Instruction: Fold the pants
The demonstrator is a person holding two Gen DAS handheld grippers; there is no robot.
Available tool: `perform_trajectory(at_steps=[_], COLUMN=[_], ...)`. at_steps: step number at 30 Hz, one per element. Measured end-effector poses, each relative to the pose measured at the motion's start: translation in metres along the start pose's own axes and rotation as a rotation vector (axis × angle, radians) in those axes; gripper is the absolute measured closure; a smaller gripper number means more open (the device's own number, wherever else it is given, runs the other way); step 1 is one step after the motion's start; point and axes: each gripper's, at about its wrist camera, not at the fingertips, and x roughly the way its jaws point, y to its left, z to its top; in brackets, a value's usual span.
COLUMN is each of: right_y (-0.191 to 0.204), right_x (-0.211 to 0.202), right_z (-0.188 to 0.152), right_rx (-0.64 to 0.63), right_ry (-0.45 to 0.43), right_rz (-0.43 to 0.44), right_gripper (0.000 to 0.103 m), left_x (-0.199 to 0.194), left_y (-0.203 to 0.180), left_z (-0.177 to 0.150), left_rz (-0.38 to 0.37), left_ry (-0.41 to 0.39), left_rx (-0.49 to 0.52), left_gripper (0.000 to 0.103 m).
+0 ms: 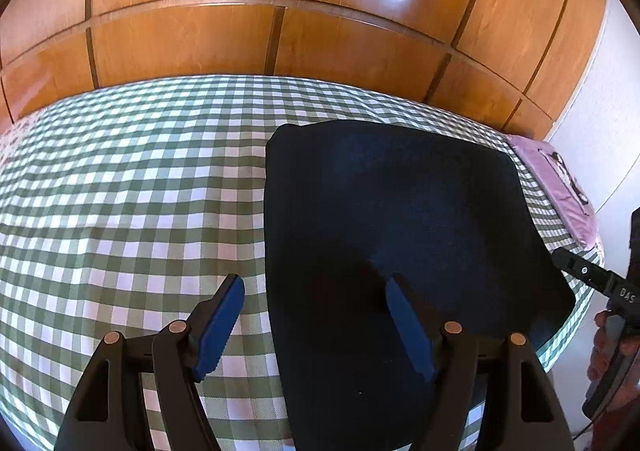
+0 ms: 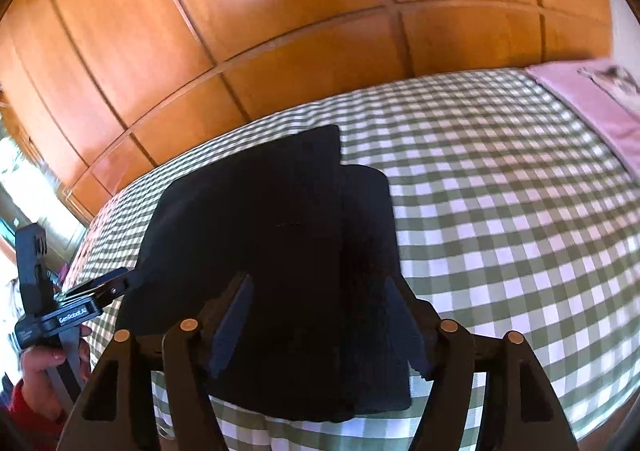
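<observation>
Low in both frames, the left gripper (image 1: 314,325) and right gripper (image 2: 318,325) are held apart over pants (image 1: 400,219) judged nearly fully folded.

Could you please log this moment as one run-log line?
pants: folded on bed | left hand-held gripper: open, above | right hand-held gripper: open, above

Left claw (image 1: 314,325): wide open, blue pads straddling the pants' left edge.
Pants (image 1: 400,219): dark, folded flat on checkered bed (image 1: 132,191).
Right claw (image 1: 560,257): touching the pants' right edge.
Backdrop: wooden wardrobe (image 1: 240,39).
</observation>
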Motion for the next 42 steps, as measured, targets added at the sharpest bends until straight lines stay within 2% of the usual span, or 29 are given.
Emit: perform_trajectory(at_steps=[5, 8, 14, 19, 26, 29, 31, 34, 37, 40, 42], right_y=[-0.014, -0.024, -0.041, -0.059, -0.082, -0.090, -0.094, -0.092, -0.083, -0.075, -0.072], right_x=[0.008, 0.016, 0.028, 0.037, 0.038, 0.038, 0.039, 0.041, 0.044, 0.048, 0.050], right_z=[0.001, 0.003, 0.005, -0.001, -0.006, -0.007, -0.008, -0.006, -0.003, -0.002, -0.001], right_rx=[0.058, 0.104, 0.183, 0.281, 0.371, 0.412, 0.426, 0.419, 0.373, 0.320, 0.298], right_ry=[0.042, 0.074, 0.122, 0.162, 0.181, 0.187, 0.189, 0.189, 0.196, 0.199, 0.198], right_rz=[0.044, 0.080, 0.147, 0.209, 0.296, 0.343, 0.368, 0.388, 0.382, 0.367, 0.351], right_gripper=[0.029, 0.024, 0.023, 0.023, 0.019, 0.019, 0.019, 0.019, 0.019, 0.020, 0.029], left_x=[0.001, 0.005, 0.011, 0.017, 0.026, 0.033, 0.038, 0.042, 0.052, 0.057, 0.057], left_y=[0.002, 0.009, 0.016, 0.021, 0.052, 0.061, 0.063, 0.058, 0.047, 0.047, 0.049], left_z=[0.001, 0.003, 0.007, 0.009, 0.013, 0.012, 0.012, 0.011, 0.007, 0.006, 0.004], left_rz=[-0.044, -0.114, -0.160, -0.250, -0.445, -0.487, -0.507, -0.493, -0.483, -0.505, -0.510], left_ry=[0.010, 0.031, 0.049, 0.061, 0.079, 0.096, 0.112, 0.136, 0.177, 0.170, 0.160], left_rx=[0.000, -0.036, -0.045, -0.052, -0.204, -0.249, -0.262, -0.228, -0.169, -0.185, -0.214], left_gripper=[0.029, 0.029, 0.029, 0.028, 0.026, 0.026, 0.026, 0.026, 0.026, 0.026, 0.029])
